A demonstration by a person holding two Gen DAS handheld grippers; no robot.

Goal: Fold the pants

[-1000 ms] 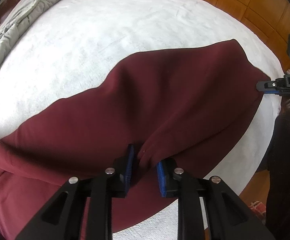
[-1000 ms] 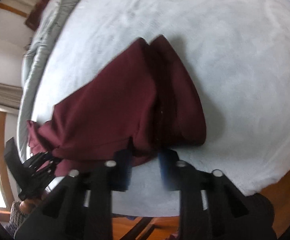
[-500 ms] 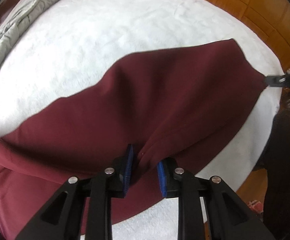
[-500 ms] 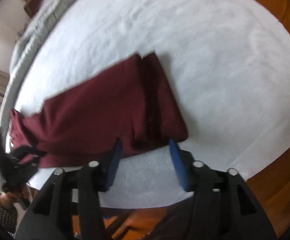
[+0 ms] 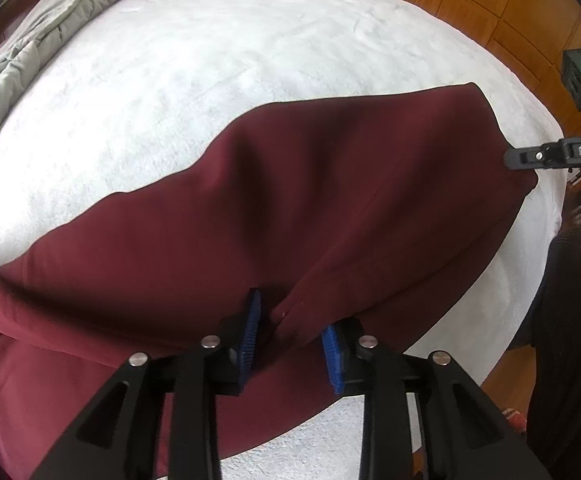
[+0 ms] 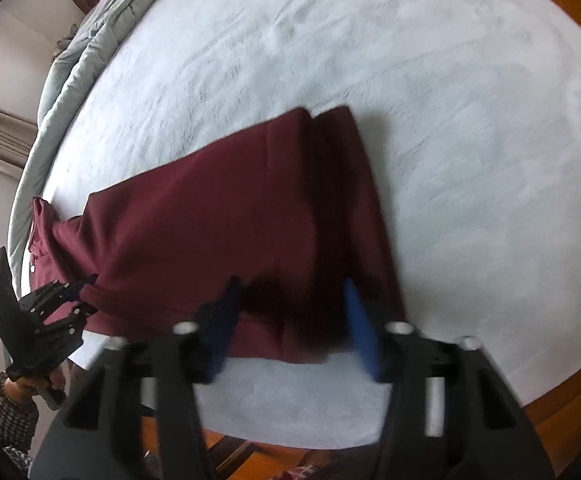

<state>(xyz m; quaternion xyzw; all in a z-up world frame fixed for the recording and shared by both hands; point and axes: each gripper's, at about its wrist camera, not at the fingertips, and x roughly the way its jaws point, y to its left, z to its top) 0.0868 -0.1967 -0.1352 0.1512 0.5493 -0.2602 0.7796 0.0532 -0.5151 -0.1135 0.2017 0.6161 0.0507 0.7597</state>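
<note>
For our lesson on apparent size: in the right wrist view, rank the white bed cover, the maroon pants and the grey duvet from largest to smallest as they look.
1. White bed cover
2. Maroon pants
3. Grey duvet, though it lies farthest off and is cut by the frame, so its true size is unsure.

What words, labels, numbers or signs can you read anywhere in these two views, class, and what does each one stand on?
"DAS": white letters on the black body of the right tongs, seen at the right edge of the left wrist view; the word may run on past the frame.
No other text shows on the maroon pants, the white bed cover or the left tongs.
</note>
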